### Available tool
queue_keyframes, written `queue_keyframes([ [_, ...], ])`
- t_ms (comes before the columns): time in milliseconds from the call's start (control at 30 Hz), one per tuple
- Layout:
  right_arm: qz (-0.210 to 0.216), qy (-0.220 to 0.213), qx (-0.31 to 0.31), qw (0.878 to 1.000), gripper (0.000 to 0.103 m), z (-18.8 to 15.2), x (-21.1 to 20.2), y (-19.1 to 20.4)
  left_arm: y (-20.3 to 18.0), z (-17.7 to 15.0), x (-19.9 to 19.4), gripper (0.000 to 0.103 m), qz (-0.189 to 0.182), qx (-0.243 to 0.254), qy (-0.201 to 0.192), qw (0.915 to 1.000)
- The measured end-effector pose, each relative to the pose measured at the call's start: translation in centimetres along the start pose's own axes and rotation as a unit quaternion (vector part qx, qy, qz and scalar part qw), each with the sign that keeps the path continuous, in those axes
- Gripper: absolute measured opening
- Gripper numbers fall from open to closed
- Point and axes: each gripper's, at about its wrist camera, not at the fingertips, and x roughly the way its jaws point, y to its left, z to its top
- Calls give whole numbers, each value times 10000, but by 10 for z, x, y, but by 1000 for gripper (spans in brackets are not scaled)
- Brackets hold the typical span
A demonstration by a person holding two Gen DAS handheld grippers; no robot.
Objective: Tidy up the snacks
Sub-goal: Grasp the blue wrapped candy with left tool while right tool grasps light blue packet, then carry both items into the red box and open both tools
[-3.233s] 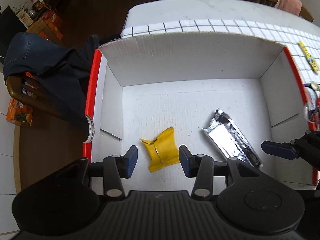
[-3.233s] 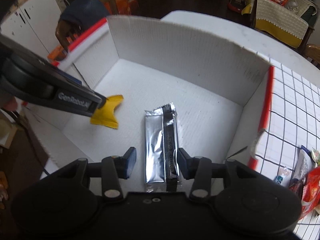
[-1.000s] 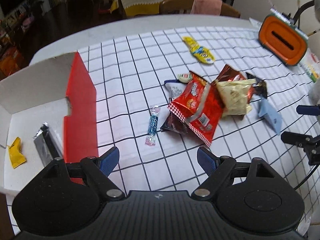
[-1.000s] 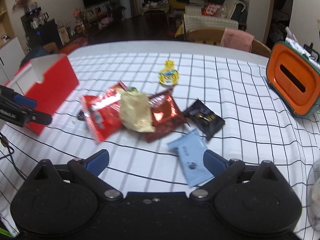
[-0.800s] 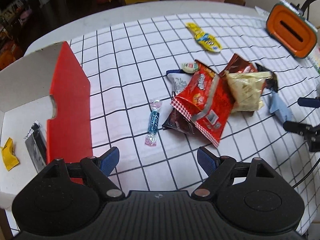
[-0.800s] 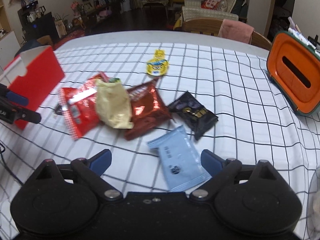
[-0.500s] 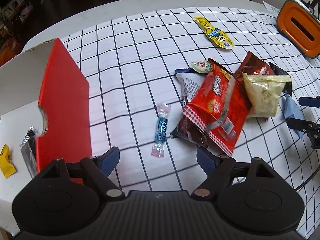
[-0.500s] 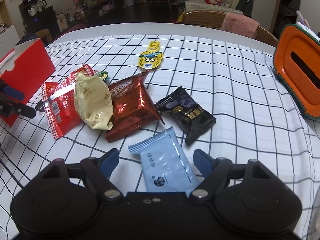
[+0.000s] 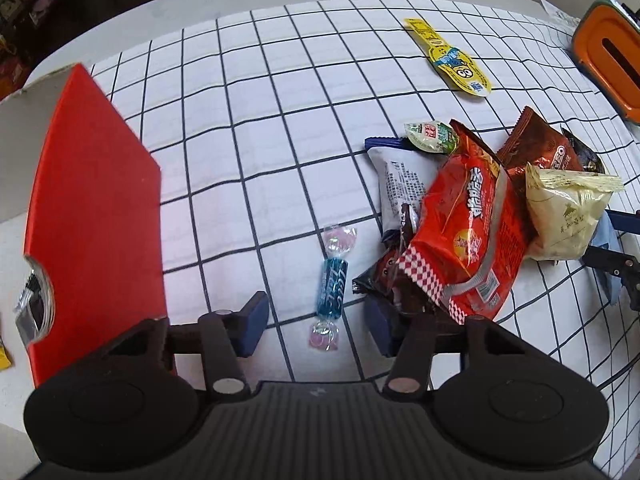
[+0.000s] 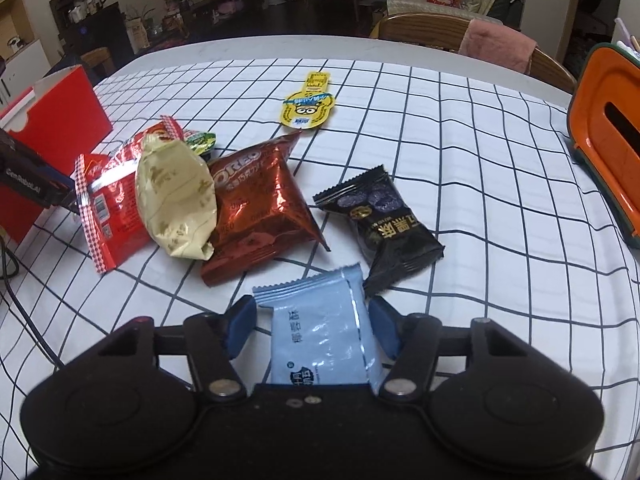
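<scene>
Between my right gripper (image 10: 312, 330) jaws, just closing but apart, sits the blue packet (image 10: 322, 332); I'd centre it, then squeeze.

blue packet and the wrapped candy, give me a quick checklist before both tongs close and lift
1. Blue packet sits between the right tongs, which have just been closing: ok.
2. Right pads pressing the packet: cannot tell.
3. Wrapped candy between the left tongs, also just closing: ok.
4. Left pads touching candy: not ok, gaps on both sides.
5. Left tongs clear of neighbours: not ok, one finger is at the dark wrapper.
6. Red box open to receive: ok.
</scene>
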Motion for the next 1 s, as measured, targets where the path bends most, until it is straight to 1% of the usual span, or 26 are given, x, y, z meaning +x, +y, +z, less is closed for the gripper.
queue_keyframes([
  [67, -16, -12, 42, 10000, 58, -1, -1, 1, -3, 0, 0, 45, 45, 60, -41, 10000],
  [133, -76, -37, 29, 10000, 57, -3, -2, 3, -5, 0, 0, 34, 110, 107, -88, 9998],
  [167, -113, -41, 27, 9999, 56, -3, -2, 6, -5, -1, -1, 32, 99, 127, -118, 9998],
  [233, -156, -47, 49, 9999, 55, -5, -3, 10, -7, -1, -1, 19, 90, 155, -163, 9997],
  [300, -182, -50, 76, 9998, 54, -6, -4, 13, -7, -2, -1, 13, 66, 144, -185, 9997],
  [400, -288, -64, 150, 9995, 47, -9, -7, 18, -8, -3, -1, 12, 74, 112, -217, 9997],
  [567, -310, -55, 344, 9989, 47, -16, -13, 23, -6, -10, -6, 12, 42, 1, -218, 9998],
  [800, -322, -209, 613, 9974, 47, -23, -34, 32, -4, -25, -22, 12, -60, -176, -249, 9995],
  [1000, -311, -298, 744, 9963, 47, -24, -55, 46, -8, -41, -45, 12, -175, -125, -407, 9989],
])
